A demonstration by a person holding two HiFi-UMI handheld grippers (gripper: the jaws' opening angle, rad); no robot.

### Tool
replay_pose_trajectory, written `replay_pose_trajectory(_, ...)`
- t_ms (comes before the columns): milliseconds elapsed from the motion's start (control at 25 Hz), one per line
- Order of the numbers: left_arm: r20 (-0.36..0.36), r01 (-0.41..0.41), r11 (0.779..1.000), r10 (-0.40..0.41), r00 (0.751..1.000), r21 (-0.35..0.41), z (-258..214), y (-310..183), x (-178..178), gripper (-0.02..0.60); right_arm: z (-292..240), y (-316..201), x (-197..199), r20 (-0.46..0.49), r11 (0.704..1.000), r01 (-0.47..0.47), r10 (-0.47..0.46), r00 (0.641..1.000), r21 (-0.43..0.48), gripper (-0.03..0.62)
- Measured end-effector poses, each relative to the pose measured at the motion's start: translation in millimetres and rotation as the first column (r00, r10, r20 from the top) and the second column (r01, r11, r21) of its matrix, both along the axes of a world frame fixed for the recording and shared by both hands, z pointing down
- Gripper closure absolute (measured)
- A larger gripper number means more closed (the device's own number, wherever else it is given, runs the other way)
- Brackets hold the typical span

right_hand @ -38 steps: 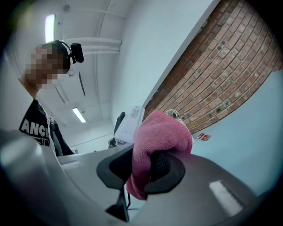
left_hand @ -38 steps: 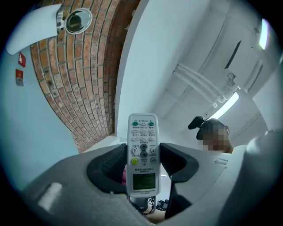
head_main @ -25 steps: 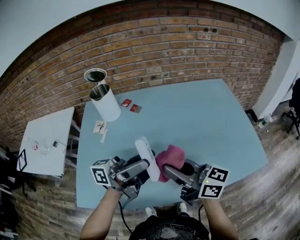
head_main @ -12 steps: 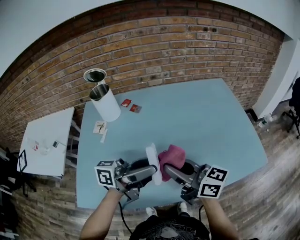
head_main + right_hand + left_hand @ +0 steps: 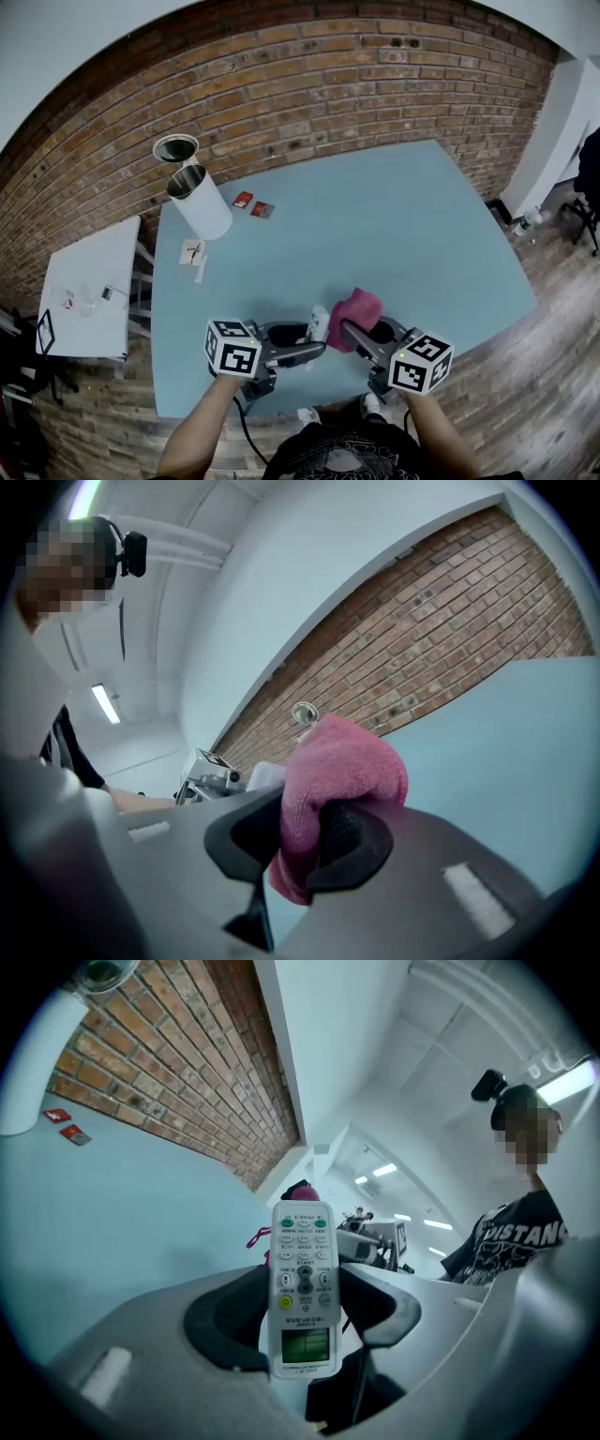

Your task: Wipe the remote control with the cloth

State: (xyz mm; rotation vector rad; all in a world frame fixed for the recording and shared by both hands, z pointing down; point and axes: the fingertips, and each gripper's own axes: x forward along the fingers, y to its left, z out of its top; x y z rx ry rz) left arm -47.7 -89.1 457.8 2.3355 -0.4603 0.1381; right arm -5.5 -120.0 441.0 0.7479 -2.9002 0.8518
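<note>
Nearest, the left gripper's [image 5: 302,1299] jaws clamp the white remote control [image 5: 303,1279] by its long sides, over the blue desk's [image 5: 394,225] near edge. Just right of the remote control, the right gripper's [image 5: 302,841] jaws pinch the pink cloth [image 5: 345,759]. Far beyond it, leftward, stands a white canister [image 5: 202,204]

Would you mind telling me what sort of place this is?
Likely an indoor workroom or lab: a bare brick wall, a plain blue table and a small white side table on a wooden floor.
</note>
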Motion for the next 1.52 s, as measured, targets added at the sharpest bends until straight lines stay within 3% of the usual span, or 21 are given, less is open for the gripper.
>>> replay_pose_trajectory(120, 0.203, -0.072, 0.997, 0.071, 0.977, -0.005, 35.1, 7.3, 0.9, 0.347, 10.1, 1.2, 3.1, -0.031, 1.0, -0.026, 0.026, 0.999, 0.0, 0.531)
replay_pose_trajectory(240, 0.387, -0.168, 0.986, 0.16, 0.908, -0.015, 68.2, 17.0, 0.3, 0.345, 20.6, 4.6, 4.6, -0.057, 0.999, -0.043, 0.042, 0.997, -0.009, 0.531)
replay_pose_trajectory(400, 0.536, -0.248, 0.968, 0.232, 0.812, -0.042, 97.8, 23.0, -4.6, 0.345, 33.4, 10.7, 5.1, -0.108, 0.999, -0.044, 0.042, 0.993, -0.02, 0.533)
replay_pose_trajectory(520, 0.659, -0.324, 0.944, 0.285, 0.696, -0.066, 118.5, 27.2, -16.3, 0.345, 39.3, 13.9, 0.8, -0.121, 0.999, -0.046, 0.043, 0.992, -0.025, 0.533)
replay_pose_trajectory(720, 0.798, -0.46, 0.882, 0.349, 0.492, -0.102, 147.6, 35.6, -34.9, 0.345, 48.1, 24.1, -12.3, -0.14, 0.998, -0.05, 0.044, 0.989, -0.038, 0.533)
replay_pose_trajectory(840, 0.826, -0.51, 0.849, 0.381, 0.415, -0.135, 160.4, 41.4, -44.2, 0.345, 51.7, 29.5, -22.1, -0.159, 0.998, -0.049, 0.042, 0.986, -0.04, 0.531)
replay_pose_trajectory(920, 0.828, -0.52, 0.841, 0.393, 0.401, -0.148, 165.5, 43.6, -47.6, 0.344, 54.6, 34.0, -28.7, -0.178, 0.998, -0.042, 0.035, 0.983, -0.035, 0.532)
replay_pose_trajectory(1080, 0.814, -0.544, 0.831, 0.395, 0.426, -0.118, 163.8, 44.9, -44.9, 0.339, 58.8, 41.3, -40.9, -0.199, 0.998, -0.041, 0.031, 0.979, -0.044, 0.531)
replay_pose_trajectory(1240, 0.833, -0.583, 0.811, 0.35, 0.429, -0.041, 162.4, 42.5, -49.7, 0.318, 59.9, 43.2, -54.5, -0.198, 0.996, -0.052, 0.038, 0.98, -0.066, 0.531)
replay_pose_trajectory(1440, 0.824, -0.569, 0.822, 0.308, 0.476, 0.022, 153.4, 40.6, -66.9, 0.307, 60.3, 41.8, -71.3, -0.195, 0.995, -0.057, 0.039, 0.98, -0.087, 0.532)
replay_pose_trajectory(1520, 0.821, -0.57, 0.821, 0.304, 0.483, 0.031, 151.7, 43.4, -76.4, 0.307, 62.0, 43.7, -82.6, -0.192, 0.994, -0.046, 0.026, 0.981, -0.101, 0.531)
